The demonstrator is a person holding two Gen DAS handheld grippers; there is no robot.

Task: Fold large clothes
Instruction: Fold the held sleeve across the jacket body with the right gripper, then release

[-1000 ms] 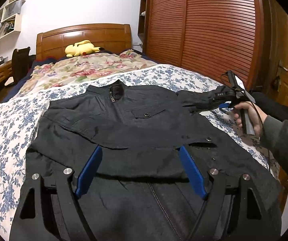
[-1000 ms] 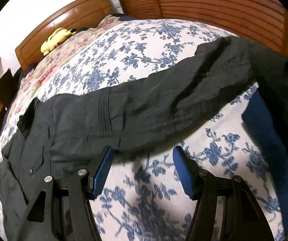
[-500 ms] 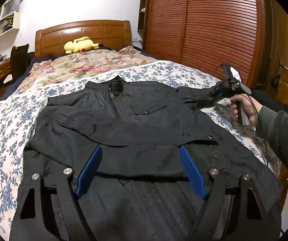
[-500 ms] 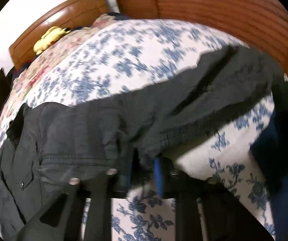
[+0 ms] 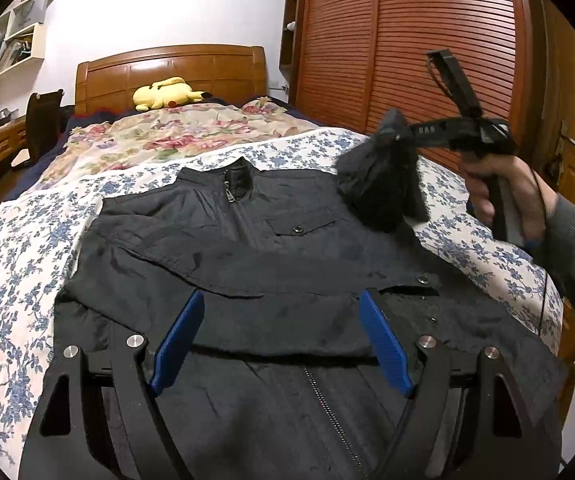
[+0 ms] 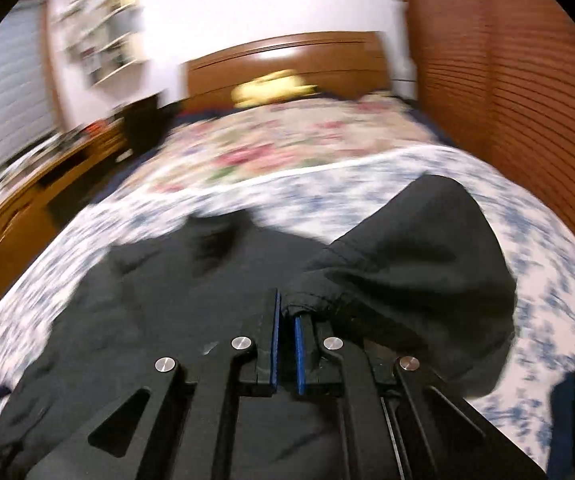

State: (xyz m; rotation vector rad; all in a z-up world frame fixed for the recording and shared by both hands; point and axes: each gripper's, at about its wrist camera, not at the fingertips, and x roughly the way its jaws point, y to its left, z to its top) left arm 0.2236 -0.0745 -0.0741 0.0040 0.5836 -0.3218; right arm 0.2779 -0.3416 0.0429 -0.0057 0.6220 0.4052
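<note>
Soft floppy black zip jacket (image 5: 271, 264) on bed. Right gripper (image 6: 285, 312) clenched on sleeve end (image 5: 383, 184); left gripper (image 5: 279, 340) wide, empty. Best hold: cuffs, hem.

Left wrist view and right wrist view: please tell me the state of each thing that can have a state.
Jacket: spread flat on the bed, zipped up, chest pocket buttoned.
Sleeve: lifted off the bed, hanging bunched from the right gripper.
Right gripper: shut on the sleeve.
Left gripper: open, holding nothing, above the jacket.
Wardrobe doors: closed.
</note>
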